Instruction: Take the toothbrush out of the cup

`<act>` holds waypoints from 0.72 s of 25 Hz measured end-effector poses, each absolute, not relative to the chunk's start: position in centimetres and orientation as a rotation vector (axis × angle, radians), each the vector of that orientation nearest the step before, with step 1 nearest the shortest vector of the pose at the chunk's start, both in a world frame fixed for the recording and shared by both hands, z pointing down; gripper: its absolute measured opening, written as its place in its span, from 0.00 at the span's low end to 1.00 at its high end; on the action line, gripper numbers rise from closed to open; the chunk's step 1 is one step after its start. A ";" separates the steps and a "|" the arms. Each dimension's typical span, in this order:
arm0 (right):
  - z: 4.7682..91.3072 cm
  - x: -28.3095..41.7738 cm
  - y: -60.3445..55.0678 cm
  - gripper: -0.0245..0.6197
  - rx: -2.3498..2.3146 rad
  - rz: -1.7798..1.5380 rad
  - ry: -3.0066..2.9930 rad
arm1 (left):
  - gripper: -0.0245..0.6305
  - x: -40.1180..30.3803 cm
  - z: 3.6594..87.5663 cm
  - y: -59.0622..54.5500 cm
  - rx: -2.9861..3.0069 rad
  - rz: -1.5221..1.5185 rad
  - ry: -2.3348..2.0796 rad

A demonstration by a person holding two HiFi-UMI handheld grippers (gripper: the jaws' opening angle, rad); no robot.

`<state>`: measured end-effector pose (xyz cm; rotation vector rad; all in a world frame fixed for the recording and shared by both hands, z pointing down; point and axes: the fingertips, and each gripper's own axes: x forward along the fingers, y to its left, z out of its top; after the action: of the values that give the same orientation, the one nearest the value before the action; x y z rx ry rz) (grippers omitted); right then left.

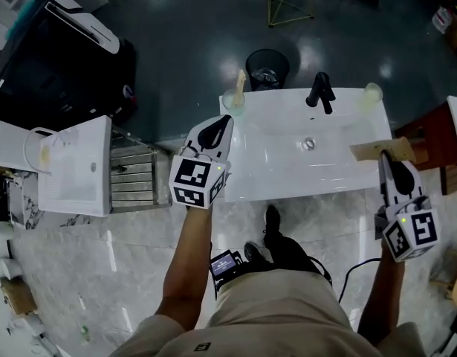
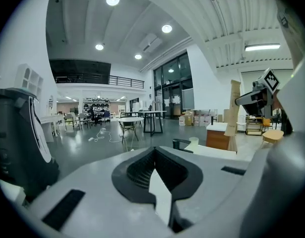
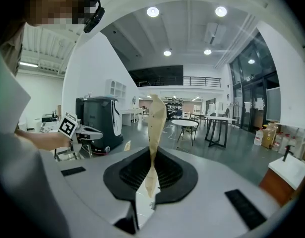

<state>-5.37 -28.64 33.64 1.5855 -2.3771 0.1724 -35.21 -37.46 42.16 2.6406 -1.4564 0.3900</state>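
A black faucet [image 1: 319, 91] stands midway along the back edge of a white washbasin [image 1: 287, 186], a drain [image 1: 308, 144] at the bowl's centre; a black wastebasket [image 1: 267, 68] sits on the dark floor [image 1: 183, 43] just behind it.

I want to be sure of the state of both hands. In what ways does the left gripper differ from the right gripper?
The left gripper has nothing between its jaws; the right gripper grips a tan paper-like strip. In the head view, the left gripper is at the left edge of the sink, near the cup holding a beige stick; the right gripper is over the sink's right front corner. Both are shut and point away from the person.
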 end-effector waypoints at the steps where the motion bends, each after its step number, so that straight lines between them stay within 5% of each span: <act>1: 34.2 -5.2 -29.2 0.08 1.584 0.183 -2.370 | 0.05 -35.2 43.2 -38.7 2.631 0.408 -1.457; 8: 39.2 -3.7 -33.4 0.08 1.559 0.275 -2.311 | 0.06 -34.6 51.0 -47.1 2.560 0.563 -1.457; 12: 41.9 -3.6 -35.6 0.08 1.536 0.324 -2.288 | 0.18 -34.4 54.7 -50.6 2.521 0.635 -1.477; 18: 45.6 -3.4 -37.8 0.08 1.497 0.375 -2.261 | 0.22 -34.2 58.7 -54.0 2.486 0.683 -1.484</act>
<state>-3.35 -37.77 45.63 1.4970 -2.2609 0.3749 -34.19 -54.04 58.72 2.4859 -1.4839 0.6832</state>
